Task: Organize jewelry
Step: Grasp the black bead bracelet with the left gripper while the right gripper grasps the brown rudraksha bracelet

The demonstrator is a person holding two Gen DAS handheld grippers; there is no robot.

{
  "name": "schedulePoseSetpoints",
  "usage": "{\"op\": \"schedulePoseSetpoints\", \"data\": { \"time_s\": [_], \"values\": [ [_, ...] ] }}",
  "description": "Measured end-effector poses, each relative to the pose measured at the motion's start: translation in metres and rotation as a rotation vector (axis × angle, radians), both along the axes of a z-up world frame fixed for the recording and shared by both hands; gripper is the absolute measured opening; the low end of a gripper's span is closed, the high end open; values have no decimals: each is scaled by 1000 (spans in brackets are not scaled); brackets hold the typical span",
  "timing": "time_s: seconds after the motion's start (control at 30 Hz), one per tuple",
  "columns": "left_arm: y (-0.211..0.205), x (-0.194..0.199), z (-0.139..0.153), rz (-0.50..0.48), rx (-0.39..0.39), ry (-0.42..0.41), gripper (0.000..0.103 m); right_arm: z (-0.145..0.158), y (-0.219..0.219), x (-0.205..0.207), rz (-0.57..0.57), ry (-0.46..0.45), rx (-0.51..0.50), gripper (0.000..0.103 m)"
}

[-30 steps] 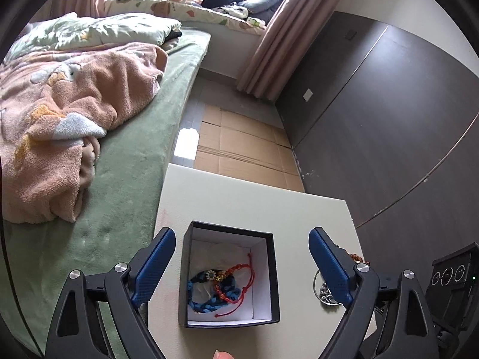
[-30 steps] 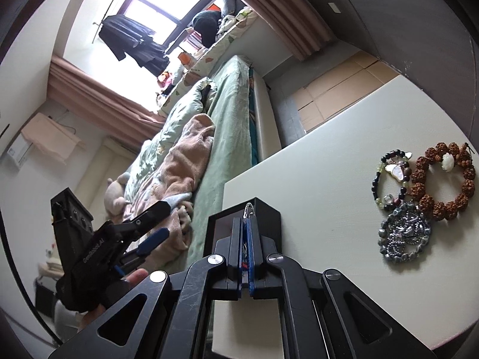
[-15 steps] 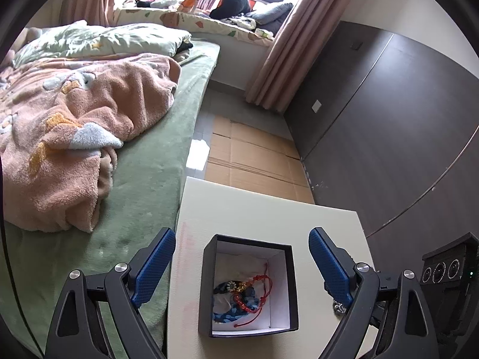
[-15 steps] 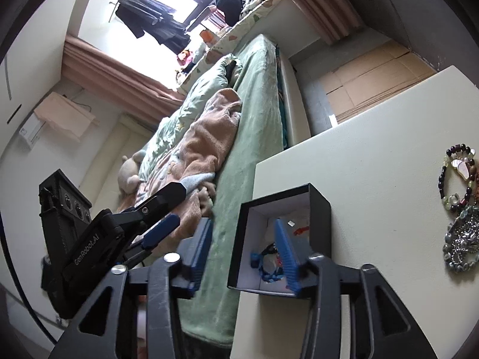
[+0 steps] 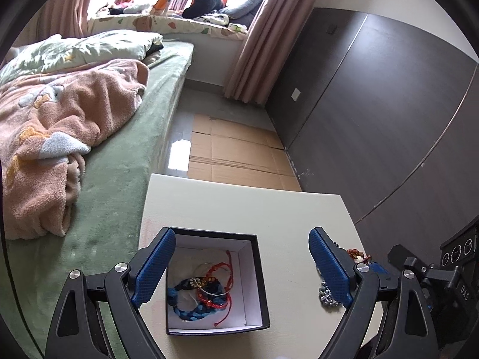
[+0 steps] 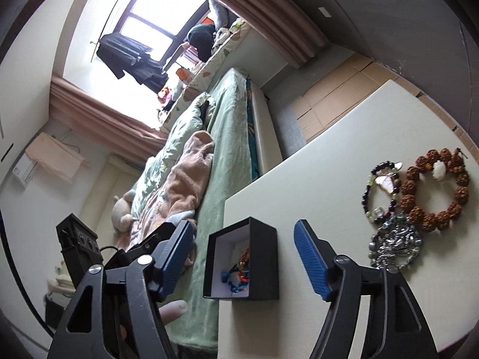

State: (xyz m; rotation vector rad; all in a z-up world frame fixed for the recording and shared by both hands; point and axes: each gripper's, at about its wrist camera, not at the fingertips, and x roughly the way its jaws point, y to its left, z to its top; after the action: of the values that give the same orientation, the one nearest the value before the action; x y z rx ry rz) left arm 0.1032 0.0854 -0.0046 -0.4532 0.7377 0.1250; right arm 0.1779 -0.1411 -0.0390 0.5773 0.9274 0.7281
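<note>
A black box with a white lining (image 5: pixel 260 272) (image 6: pixel 263 257) stands on the cream table (image 5: pixel 239 209). Inside lie a blue braided bracelet (image 5: pixel 191 311), a red cord bracelet (image 5: pixel 223 269) and a thin silver piece. My left gripper (image 5: pixel 239 266) is open and empty, held above the box. My right gripper (image 6: pixel 244 257) is open and empty, with the box between its fingers in view. On the table to the right lie a brown bead bracelet (image 6: pixel 435 191), a dark bead bracelet (image 6: pixel 380 188) and a silver chain bracelet (image 6: pixel 395 245).
A bed with a green cover (image 5: pixel 119 179) and a pink blanket (image 5: pixel 60 125) runs along the table's left edge. Cardboard (image 5: pixel 236 152) covers the floor beyond the table. A dark wall panel (image 5: pixel 374 119) stands to the right.
My right gripper has opened from shut and pulled back from the box. The left gripper has stayed open and shifted a little over the box.
</note>
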Motion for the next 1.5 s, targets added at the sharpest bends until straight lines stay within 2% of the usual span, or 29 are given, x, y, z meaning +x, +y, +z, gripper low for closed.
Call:
{"op": "schedulePoseSetpoints", "data": {
  "time_s": [0.1, 0.27, 0.43, 0.6, 0.77, 0.83, 0.97, 1.13, 1.27, 1.5],
  "values": [
    [-14, 5, 0, -35, 20, 5, 91, 1, -23, 3, -43, 15, -1, 84],
    [-40, 15, -2, -88, 58, 22, 91, -8, -53, 13, -107, 79, -24, 84],
    [-70, 26, -5, -147, 94, 33, 90, -12, -82, 17, -180, 104, -59, 84],
    [-92, 38, -11, -189, 123, 51, 77, -17, -109, 23, -249, 135, -121, 84],
    [-108, 58, -22, -220, 134, 89, 61, -27, -132, 32, -305, 190, -169, 83],
    [-116, 67, -26, -235, 148, 97, 58, -29, -138, 35, -325, 196, -190, 81],
    [-130, 80, -36, -264, 168, 124, 48, -35, -143, 45, -317, 216, -213, 69],
    [-144, 98, -55, -296, 202, 174, 43, -49, -143, 59, -309, 260, -271, 56],
    [-157, 111, -72, -329, 233, 221, 34, -59, -139, 70, -291, 294, -317, 49],
    [-167, 126, -97, -367, 254, 284, 33, -62, -135, 79, -276, 312, -316, 48]
  ]
}}
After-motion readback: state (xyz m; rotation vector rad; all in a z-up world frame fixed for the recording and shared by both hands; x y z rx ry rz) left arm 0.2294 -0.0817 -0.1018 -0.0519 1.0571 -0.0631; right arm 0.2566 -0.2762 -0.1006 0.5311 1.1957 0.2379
